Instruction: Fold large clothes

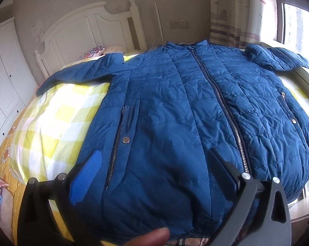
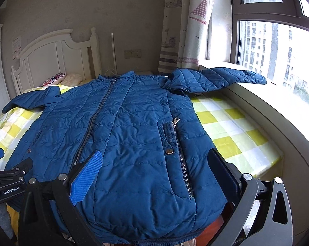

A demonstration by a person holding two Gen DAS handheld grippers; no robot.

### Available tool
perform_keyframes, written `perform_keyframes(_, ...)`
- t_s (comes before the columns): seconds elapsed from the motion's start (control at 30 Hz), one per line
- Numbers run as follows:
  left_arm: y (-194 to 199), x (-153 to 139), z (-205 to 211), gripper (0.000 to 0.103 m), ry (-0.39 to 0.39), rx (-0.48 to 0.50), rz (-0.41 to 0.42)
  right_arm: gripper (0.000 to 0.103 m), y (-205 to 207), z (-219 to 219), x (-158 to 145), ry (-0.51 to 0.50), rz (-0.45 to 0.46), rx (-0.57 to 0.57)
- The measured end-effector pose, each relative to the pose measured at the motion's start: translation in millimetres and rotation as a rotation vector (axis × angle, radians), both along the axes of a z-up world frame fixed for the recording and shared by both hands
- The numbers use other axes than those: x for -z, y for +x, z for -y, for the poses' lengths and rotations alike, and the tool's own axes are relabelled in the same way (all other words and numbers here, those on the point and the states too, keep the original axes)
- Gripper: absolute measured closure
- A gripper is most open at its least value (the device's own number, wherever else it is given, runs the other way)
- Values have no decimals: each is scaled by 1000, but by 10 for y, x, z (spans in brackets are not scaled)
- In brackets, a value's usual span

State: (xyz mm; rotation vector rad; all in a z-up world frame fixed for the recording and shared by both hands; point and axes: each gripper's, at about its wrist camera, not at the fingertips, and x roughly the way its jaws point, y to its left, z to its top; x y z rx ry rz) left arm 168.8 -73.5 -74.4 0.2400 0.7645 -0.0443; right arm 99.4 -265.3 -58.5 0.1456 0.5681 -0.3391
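Note:
A large blue quilted jacket (image 1: 174, 106) lies flat, front up and zipped, on the bed; it also shows in the right wrist view (image 2: 125, 127). Its collar points to the headboard and both sleeves are spread out. The right sleeve (image 2: 215, 78) rests on the windowsill. My left gripper (image 1: 154, 160) is open above the hem, left of the centre zip. My right gripper (image 2: 156, 160) is open above the hem on the jacket's right half, by the pocket zip (image 2: 181, 153). Neither holds anything. The left gripper's body (image 2: 9, 176) shows at the left edge of the right wrist view.
The bed has a yellow and white checked sheet (image 1: 58, 119) and a white headboard (image 1: 88, 28). Pillows (image 2: 60, 78) lie at its head. A white wardrobe (image 1: 7, 78) stands on the left. The windowsill (image 2: 277, 110) and curtain (image 2: 183, 30) run along the right.

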Motion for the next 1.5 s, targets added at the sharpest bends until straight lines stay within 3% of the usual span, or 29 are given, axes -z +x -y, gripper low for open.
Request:
perform_keyframes(0.23,762,90,288,2,77,20,-36,4,360,898,-47,74,-15,128)
perform_keyframes(0.53,1769,261,477,2,54,-19,-98,4,697,2509,-213,129,-19,394)
perform_keyframes(0.7,1875,422,449,2,36,-21,-131,4,1119,3359,-352,175,-44,477)
perform_keyframes(0.87,1855,477,454,2,33,-22,-125,4,1647,3956,-241,262,-98,539)
perform_keyframes(1.1,1897,505,316,2,-74,-24,-169,4,2127,4401,-1,324,-181,627)
perform_keyframes(1.23,1921,516,297,2,-98,-25,-185,5,2368,4354,11,280,-225,617)
perform_keyframes(1.27,1921,517,302,2,-95,-26,-184,9,2418,4327,11,256,-237,613)
perform_keyframes(1.3,1922,518,305,2,-92,-26,-184,22,2447,4292,3,233,-231,604)
perform_keyframes(1.33,1922,518,308,2,-91,-26,-184,29,2454,4264,-1,212,-222,604)
perform_keyframes(1.4,1921,519,302,2,-92,-23,-184,63,2438,4207,-4,186,-185,593)
perform_keyframes(1.47,1922,520,298,2,-94,-19,-183,83,2383,4137,-43,190,-105,556)
perform_keyframes(1.5,1921,521,295,2,-95,-18,-182,87,2382,4067,-91,183,-75,534)
